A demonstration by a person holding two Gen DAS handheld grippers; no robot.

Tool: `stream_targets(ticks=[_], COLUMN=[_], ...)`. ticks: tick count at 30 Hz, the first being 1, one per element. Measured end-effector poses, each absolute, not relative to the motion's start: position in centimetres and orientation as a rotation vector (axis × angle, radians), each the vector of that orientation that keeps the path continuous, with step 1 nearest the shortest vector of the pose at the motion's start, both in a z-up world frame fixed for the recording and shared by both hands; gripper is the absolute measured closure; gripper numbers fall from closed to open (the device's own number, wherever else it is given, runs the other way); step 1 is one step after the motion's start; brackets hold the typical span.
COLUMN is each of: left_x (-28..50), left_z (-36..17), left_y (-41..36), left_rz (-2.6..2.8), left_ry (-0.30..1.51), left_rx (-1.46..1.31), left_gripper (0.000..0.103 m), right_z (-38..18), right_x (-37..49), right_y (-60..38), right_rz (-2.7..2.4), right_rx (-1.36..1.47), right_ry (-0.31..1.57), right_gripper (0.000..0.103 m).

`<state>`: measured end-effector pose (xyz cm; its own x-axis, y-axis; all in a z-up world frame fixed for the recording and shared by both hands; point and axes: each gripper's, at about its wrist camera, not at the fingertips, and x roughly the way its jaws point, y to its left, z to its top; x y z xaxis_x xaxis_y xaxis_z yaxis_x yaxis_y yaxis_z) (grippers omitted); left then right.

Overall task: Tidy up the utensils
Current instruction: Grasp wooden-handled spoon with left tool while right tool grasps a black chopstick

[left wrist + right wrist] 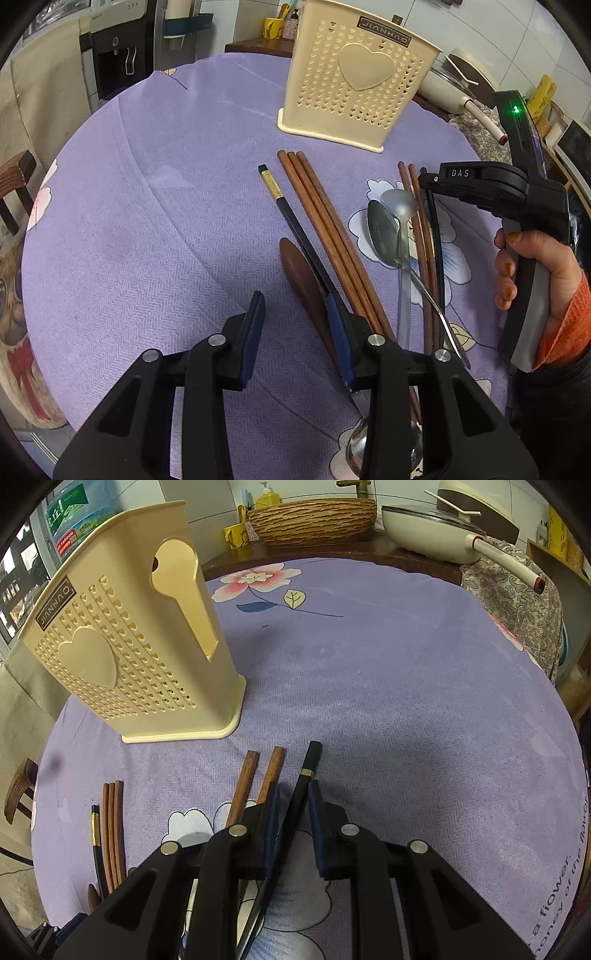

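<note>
A cream utensil holder (354, 85) (129, 657) stands upright at the back of the purple cloth. In front of it lie three brown chopsticks (325, 229), a gold-banded black chopstick (291, 218), a wooden spoon (299, 273), two metal spoons (384, 229) and two more brown chopsticks (421, 236) (247, 779). My left gripper (295, 310) stands open low over the cloth, the wooden spoon beside its right finger, which covers the banded chopstick. My right gripper (293, 794) (428, 181) is shut on another black chopstick (308, 768), which runs slantwise between its pads.
A hand in an orange sleeve (517, 266) holds the right gripper. Behind the round table sit a cream pan with a long handle (436, 531), a wicker basin (314, 517) and a yellow cup (273, 27). A water dispenser (114, 55) and a wooden stool (18, 184) stand left.
</note>
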<state>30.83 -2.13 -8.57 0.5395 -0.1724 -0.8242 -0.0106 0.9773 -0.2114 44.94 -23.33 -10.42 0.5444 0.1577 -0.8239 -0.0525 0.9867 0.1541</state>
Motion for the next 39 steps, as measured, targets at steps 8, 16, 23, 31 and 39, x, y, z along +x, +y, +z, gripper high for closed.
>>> stream_targets(ticks=[8,16,23,31,39], left_x=[32.8,33.1,34.1,35.1,35.1], left_z=[-8.5,-8.4,-8.4,-8.4,-7.1], left_y=[-2.8,-3.2,-3.3,-2.9,-2.3], left_rz=[-0.058,-0.042,-0.055,-0.066,-0.096], left_ry=[1.013,1.021,1.034,1.047,1.006], left_rx=[-0.170,-0.151,-0.169,-0.192,-0.228], left_gripper=[0.080,0.082,0.085,0.087,0.087], right_z=[-10.5,-10.6,-10.5,-10.7,-9.1], right_x=[45.0,45.2,45.5,46.0,45.4], right_y=[-22.2,-21.6,-22.1,-22.9,-23.6], right_rz=[0.111,0.110,0.125,0.147,0.182], right_rx=[0.074,0.053,0.081,0.155,0.194], right_ry=[0.975,0.966,0.969,0.965,0.885], right_gripper=[0.087,0.087,0.092,0.094,0.094])
